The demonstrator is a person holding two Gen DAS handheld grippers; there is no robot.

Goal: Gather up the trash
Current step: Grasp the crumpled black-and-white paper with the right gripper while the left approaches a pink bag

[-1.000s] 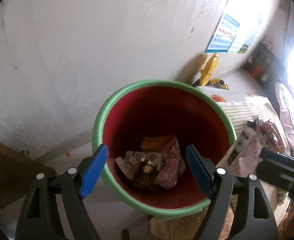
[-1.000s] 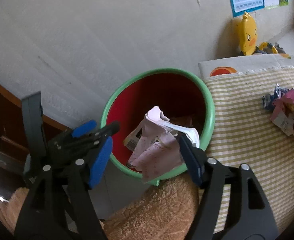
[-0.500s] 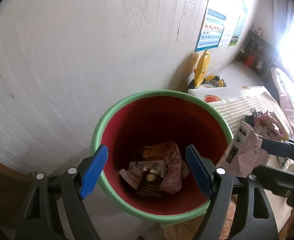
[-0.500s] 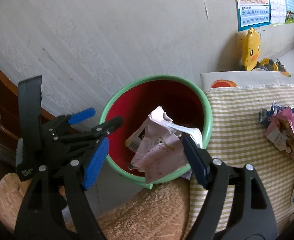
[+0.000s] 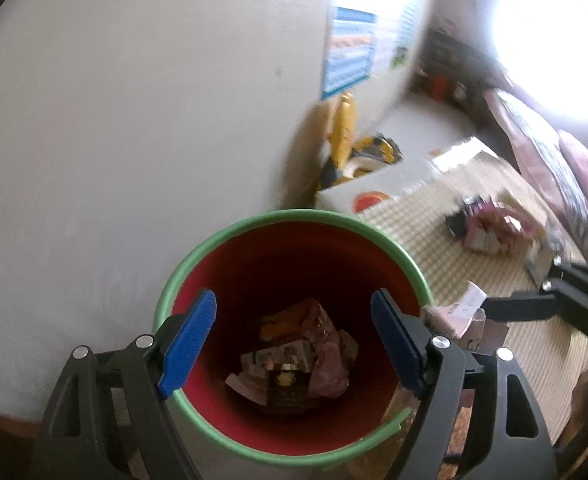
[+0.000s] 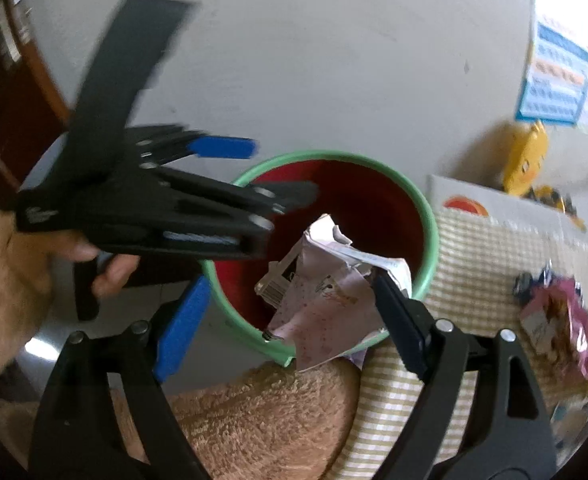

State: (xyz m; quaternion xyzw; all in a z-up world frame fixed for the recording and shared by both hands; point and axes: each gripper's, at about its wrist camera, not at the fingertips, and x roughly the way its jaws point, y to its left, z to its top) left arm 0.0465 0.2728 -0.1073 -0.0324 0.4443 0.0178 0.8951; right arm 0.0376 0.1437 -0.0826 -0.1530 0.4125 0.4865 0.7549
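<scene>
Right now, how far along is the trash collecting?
Done: several wrappers lie in the red bin. In hand: the right tool, whose jaws have just been opening, has the pink wrapper loose between them at the bin's rim. Left: crumpled wrappers on the checked cloth.

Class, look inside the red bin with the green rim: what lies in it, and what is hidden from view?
The red bin holds crumpled wrappers piled at the bottom: orange, pink and dark ones. The pile covers the bin's floor and anything beneath it.
</scene>
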